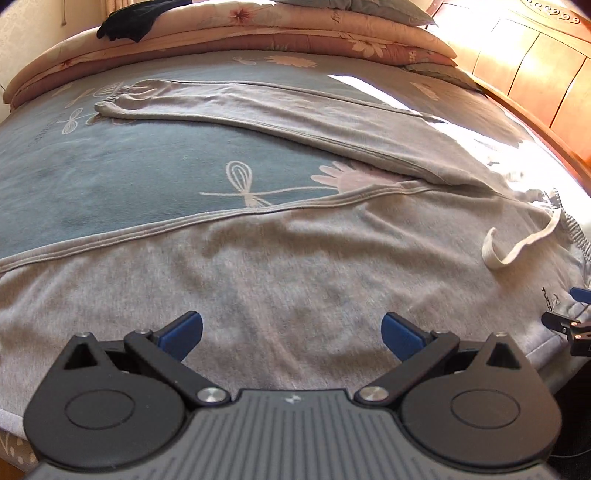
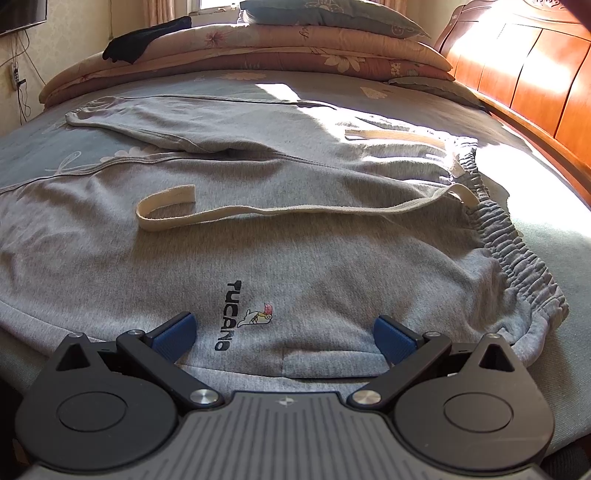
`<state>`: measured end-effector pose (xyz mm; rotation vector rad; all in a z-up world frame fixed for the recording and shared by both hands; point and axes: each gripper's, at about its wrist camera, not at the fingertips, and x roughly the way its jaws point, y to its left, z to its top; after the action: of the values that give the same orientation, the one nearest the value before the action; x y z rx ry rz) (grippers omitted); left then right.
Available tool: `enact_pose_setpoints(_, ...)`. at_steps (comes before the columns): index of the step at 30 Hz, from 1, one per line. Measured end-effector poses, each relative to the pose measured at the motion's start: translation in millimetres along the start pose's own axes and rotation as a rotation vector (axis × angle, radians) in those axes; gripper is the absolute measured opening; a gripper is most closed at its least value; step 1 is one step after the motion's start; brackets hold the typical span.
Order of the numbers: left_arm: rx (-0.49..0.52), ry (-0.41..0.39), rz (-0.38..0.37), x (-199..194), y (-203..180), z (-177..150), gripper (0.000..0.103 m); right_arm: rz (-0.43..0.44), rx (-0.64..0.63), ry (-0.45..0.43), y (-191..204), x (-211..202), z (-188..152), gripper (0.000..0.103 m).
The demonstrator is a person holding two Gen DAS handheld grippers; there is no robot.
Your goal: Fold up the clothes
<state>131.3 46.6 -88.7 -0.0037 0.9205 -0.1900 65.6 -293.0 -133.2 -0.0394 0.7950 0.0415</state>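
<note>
Grey sweatpants (image 1: pixel 280 266) (image 2: pixel 314 243) lie spread flat on the bed, legs parted in a V toward the left. The elastic waistband (image 2: pixel 517 243) is at the right, with a cream drawstring (image 2: pixel 258 212) (image 1: pixel 517 243) looping across the cloth. A black "TUCANO" logo (image 2: pixel 231 314) sits on the near hip. My left gripper (image 1: pixel 291 334) hovers open over the near leg, nothing between its blue pads. My right gripper (image 2: pixel 284 334) is open above the logo and the near hip edge. The right gripper's tip (image 1: pixel 569 325) shows at the left wrist view's right edge.
A blue patterned blanket (image 1: pixel 110 177) covers the bed. Folded floral quilts (image 2: pixel 258 48) and a pillow (image 2: pixel 332 14) are stacked at the far side, with a black garment (image 2: pixel 144 37) on them. A wooden headboard (image 2: pixel 535 74) runs along the right.
</note>
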Motion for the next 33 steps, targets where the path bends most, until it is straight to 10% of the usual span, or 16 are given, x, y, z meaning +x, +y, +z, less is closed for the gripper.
enact_pose_setpoints(13,-0.126,0.080,0.097,-6.8,40.8,-27.8,0.102,0.008,-0.001,-0.021,-0.5,-0.8,-3.4,0.103)
enact_pose_setpoints(25,0.071,0.035,-0.095,-1.0,-50.9,-16.3,0.102,0.007,0.006,-0.049,0.4,-2.2,-8.1,0.103)
enact_pose_setpoints(33,0.055,0.066,-0.086,-2.2,-51.8,-45.5,0.102,0.019,0.005,-0.085,-1.7,-4.4,-14.3,0.103)
